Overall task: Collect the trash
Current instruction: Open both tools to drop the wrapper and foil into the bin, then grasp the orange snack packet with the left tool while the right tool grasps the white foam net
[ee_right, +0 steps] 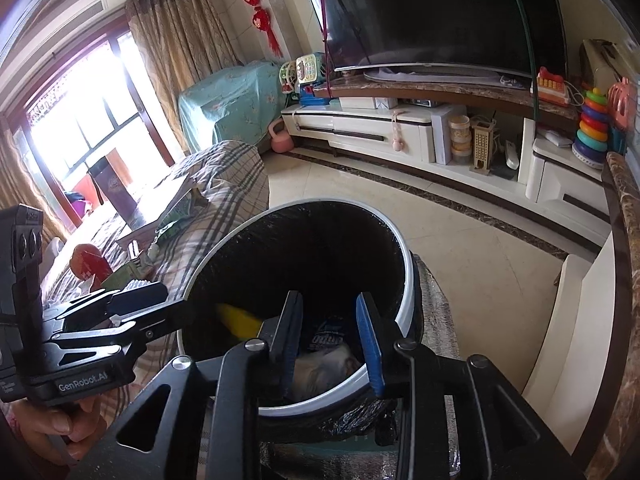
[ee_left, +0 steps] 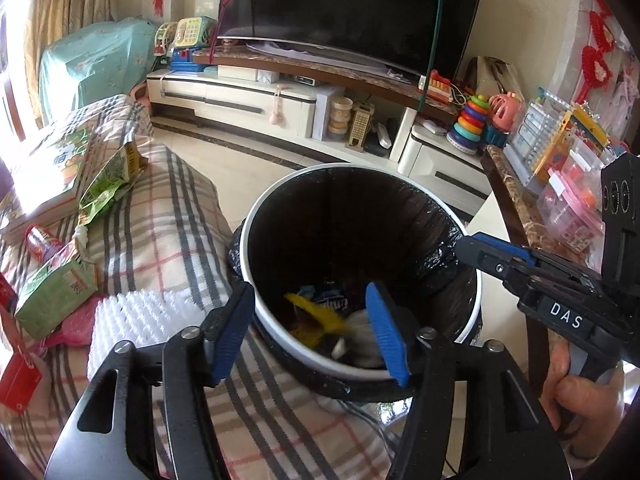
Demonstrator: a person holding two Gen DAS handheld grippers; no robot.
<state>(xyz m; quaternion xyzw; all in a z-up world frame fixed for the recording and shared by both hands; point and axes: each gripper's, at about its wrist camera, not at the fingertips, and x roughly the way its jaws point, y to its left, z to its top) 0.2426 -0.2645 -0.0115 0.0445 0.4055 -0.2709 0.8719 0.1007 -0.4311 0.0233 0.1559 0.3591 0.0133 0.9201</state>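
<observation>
Trash already sits at the bottom of the round white-rimmed bin lined with a black plastic bag point(ee_left: 256, 216) — a yellow wrapper point(ee_left: 316, 314), a dark blue printed packet point(ee_left: 332, 300) and crumpled white paper point(ee_left: 360, 328) lie together on the liner floor. Both grippers hang over the bin's mouth. The left gripper point(ee_left: 310, 330), black with blue pads, has its jaws spread apart, nothing between them; its left finger is over the near-left rim, its right finger over the bin's inside. The right gripper point(ee_right: 332, 340) also stands released, its jaws parted by a narrower gap and empty, above the near rim. A hand point(ee_left: 576, 392) grips the right gripper's handle at the near right of the left view.

More rubbish waits on the plaid-covered sofa point(ee_left: 168, 220) left of the bin: a green carton point(ee_left: 52, 292), a torn green-and-yellow snack bag point(ee_left: 112, 184), a red can point(ee_left: 40, 242) and a white ridged foam pad point(ee_left: 136, 320) lying just beside the bin. Far across the tiled floor stands 1 dark television point(ee_left: 348, 4) on a white cabinet.
</observation>
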